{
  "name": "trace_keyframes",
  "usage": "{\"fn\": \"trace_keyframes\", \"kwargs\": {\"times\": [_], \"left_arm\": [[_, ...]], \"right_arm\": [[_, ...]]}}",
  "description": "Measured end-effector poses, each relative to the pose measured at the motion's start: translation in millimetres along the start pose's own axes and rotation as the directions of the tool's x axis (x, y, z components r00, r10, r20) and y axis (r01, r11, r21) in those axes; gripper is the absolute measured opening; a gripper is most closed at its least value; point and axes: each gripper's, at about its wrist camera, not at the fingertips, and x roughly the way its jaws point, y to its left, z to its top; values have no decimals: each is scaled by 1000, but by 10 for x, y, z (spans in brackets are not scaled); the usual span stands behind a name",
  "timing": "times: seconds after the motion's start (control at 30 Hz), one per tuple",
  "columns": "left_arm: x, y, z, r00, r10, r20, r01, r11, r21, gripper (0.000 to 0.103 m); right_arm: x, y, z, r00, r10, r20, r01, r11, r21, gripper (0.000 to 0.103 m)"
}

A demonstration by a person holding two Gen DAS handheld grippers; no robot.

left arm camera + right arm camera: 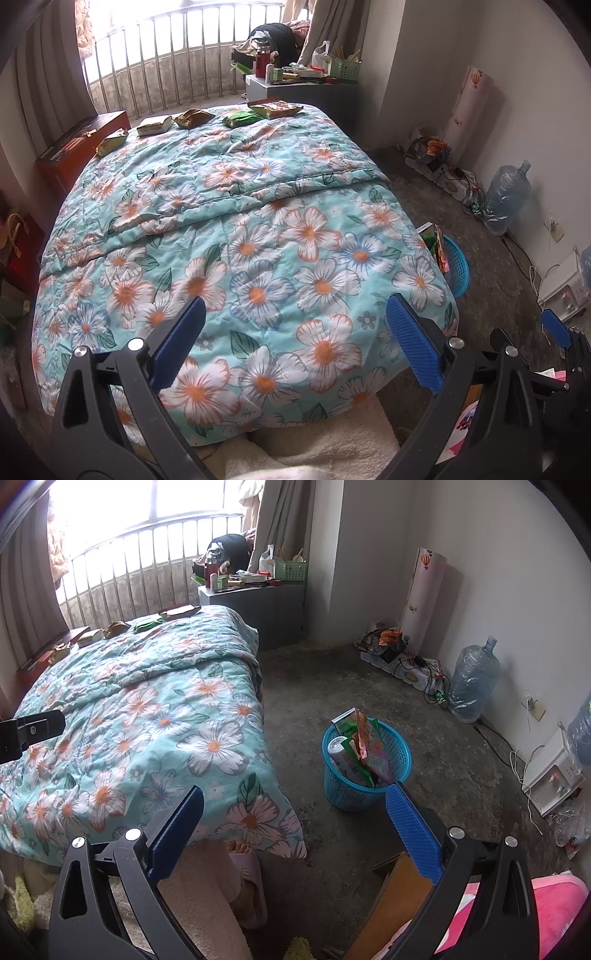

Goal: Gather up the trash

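Left wrist view: left claw (295,343) hangs over the foot of the bed w/ its blue pads wide apart, nothing between them. Floral quilt (258,221) covers the bed; trash lies in a row along the far edge near the window railing: a yellow-green snack pack (110,142) at far left, a cream packet (154,125), a crumpled brown-gold wrapper (192,118), a green pouch (242,119) and a larger printed bag (277,108) at the right end. The blue basket (456,267) stands on the floor just beside the bed's right side, partly hidden by the quilt, wrappers sticking out (only a slice of it shows here). The right claw (554,325) peeks in at lower right; only one blue pad seen from this view. Right wrist view: right claw (295,819) held above floor near the bed corner, pads spread wide, empty. The blue basket (365,764) sits on the bare concrete floor (369,672), apart from the bed, holding a can, a green box and colourful wrappers that stand above its rim. Same row of trash visible small at the bed's far end, e.g. the green pouch (147,625). A slippered foot (245,871) shows below the quilt's edge. Water jug (472,679) by the right wall; cluttered grey table (258,605) in the corner by the window.
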Motion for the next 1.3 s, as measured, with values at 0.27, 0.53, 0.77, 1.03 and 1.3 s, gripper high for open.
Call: {"fn": "trace_keyframes", "kwargs": {"times": [0.27, 0.53, 0.77, 1.03, 1.3], "left_arm": [[1, 1, -8, 1000, -4, -5, 4, 1000, 1, 94], [-1, -5, -1, 1000, -7, -9, 7, 1000, 2, 94], [-7, -10, 16, 1000, -8, -5, 8, 1000, 3, 94], [-1, 0, 12, 1000, -8, -6, 8, 1000, 2, 94], [6, 9, 8, 1000, -8, -10, 8, 1000, 0, 94]], "right_arm": [[-4, -5, -6, 1000, 1, 0, -1, 1000, 1, 96], [-11, 0, -7, 1000, 3, 1, -3, 1000, -5, 96], [-18, -3, 12, 1000, 5, 3, -5, 1000, -7, 96], [-29, 1, 34, 1000, 10, 1, -10, 1000, -8, 96], [-19, 7, 45, 1000, 14, -1, -14, 1000, -12, 96]]}}
